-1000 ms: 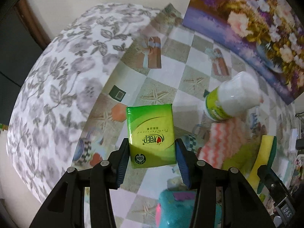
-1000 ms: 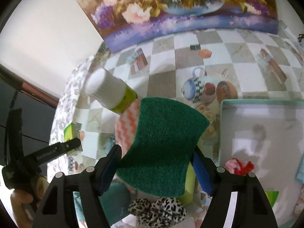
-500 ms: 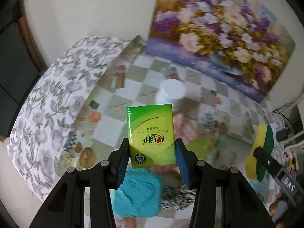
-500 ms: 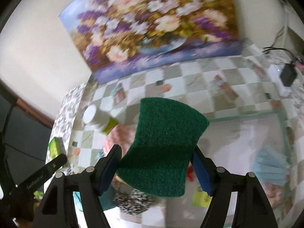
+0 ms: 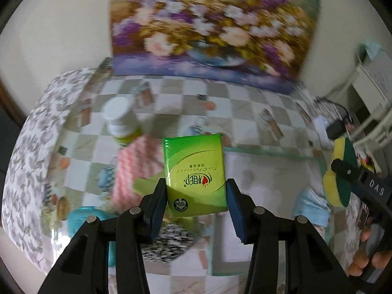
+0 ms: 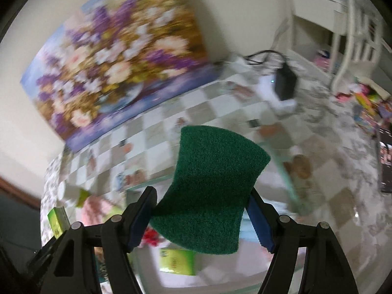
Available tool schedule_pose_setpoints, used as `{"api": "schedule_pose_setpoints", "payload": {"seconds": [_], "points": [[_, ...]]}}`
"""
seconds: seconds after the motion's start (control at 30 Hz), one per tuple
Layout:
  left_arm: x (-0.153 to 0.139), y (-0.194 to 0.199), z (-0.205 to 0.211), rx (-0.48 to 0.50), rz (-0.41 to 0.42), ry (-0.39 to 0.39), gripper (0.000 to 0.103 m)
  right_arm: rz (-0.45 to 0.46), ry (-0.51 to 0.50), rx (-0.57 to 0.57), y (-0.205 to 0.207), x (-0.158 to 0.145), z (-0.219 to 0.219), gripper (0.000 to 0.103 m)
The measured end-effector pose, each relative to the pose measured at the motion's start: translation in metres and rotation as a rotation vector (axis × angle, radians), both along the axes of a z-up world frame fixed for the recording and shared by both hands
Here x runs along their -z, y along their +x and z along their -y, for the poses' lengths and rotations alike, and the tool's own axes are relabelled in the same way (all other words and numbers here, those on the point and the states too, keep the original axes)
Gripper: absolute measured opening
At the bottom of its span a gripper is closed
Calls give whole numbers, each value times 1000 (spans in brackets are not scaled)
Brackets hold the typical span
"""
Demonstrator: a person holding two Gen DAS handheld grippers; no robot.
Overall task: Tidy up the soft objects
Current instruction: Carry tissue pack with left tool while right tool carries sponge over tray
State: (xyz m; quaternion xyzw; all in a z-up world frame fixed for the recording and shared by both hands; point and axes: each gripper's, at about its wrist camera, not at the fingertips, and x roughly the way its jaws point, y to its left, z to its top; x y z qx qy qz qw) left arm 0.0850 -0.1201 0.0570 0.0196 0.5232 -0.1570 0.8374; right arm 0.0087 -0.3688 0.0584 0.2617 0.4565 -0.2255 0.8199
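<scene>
1. Currently, the left gripper (image 5: 196,203) clamps the lower end of a glossy green rectangular tissue pack (image 5: 194,171) between its blue pads; the pack stands upright out of the jaws, long axis in line with the fingers.
2. The right gripper (image 6: 199,216) clamps a dark green scouring sponge with a yellow foam backing (image 6: 210,193) by its narrowed waist. The sponge bows slightly under the squeeze.
3. Both items are carried in the air above the checked tablecloth (image 5: 245,103); neither touches any surface.
4. The key relation: the shallow white tray with a pale green rim (image 5: 269,152) lies ahead of and below both grippers. The left wrist view shows the tray floor directly behind the tissue pack. The right wrist view shows the tray floor under the sponge, where a second green tissue pack (image 6: 177,261) already lies.
5. Judgement: the right gripper appears nearer the tray centre; the left gripper is over the tray's near-left edge.
6. Judgement: the step in hand is transport to the tray. The next move calls for lowering before release.
7. A pink-and-white woven cloth (image 5: 137,166) and a white-capped bottle (image 5: 120,120) lie outside the tray, to its left.
</scene>
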Motion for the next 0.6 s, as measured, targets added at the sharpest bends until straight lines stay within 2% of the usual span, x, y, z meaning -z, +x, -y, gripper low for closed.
{"api": "schedule_pose_setpoints", "payload": {"seconds": [0.3,0.6], "points": [[20,-14,61,118,-18,5,49,-19,6,121,-36,3,50,76],[53,-8,87,156,-62,27,49,-56,12,110,-30,18,52,76]]}}
